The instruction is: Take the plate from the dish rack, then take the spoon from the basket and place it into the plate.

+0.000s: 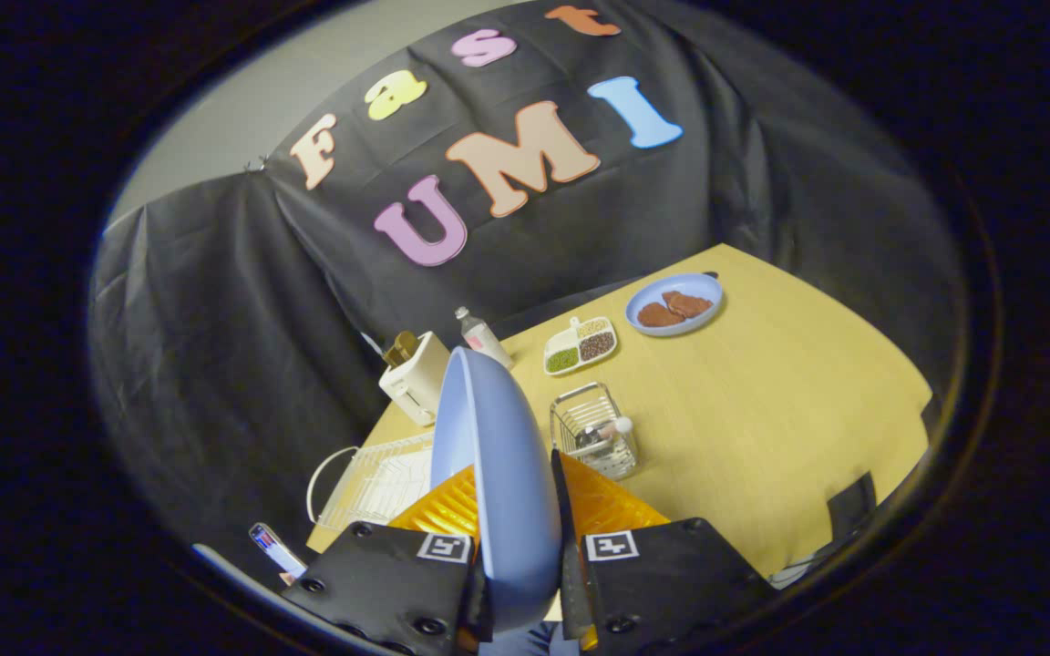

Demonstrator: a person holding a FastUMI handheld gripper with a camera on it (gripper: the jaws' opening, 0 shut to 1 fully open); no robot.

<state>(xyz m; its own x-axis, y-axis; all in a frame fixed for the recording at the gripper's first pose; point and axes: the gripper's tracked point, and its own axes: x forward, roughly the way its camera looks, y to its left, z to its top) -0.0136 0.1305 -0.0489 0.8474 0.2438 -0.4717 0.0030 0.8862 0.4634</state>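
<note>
Gripper view: bench [762,410] seen from above, tilted.
Fingers: gripper [518,583] closed on the plate [498,474], which stands edge-on between both fingers, clear of the bench.
Rack: white dish rack [379,483] at 9 o'clock of the plate, slots bare.
Basket: wire basket [593,428] at 2 o'clock, just beyond the fingers; spoon [607,428] apparently inside, too small to be sure.
Progress: plate looks lifted out; setting it down, fetching the spoon and placing it remain.
Others: toaster [416,378], bottle [481,335], divided dish [580,346], far plate of food [675,305].
Writing: none legible; bottle label unreadable; square markers on the fingers.
</note>
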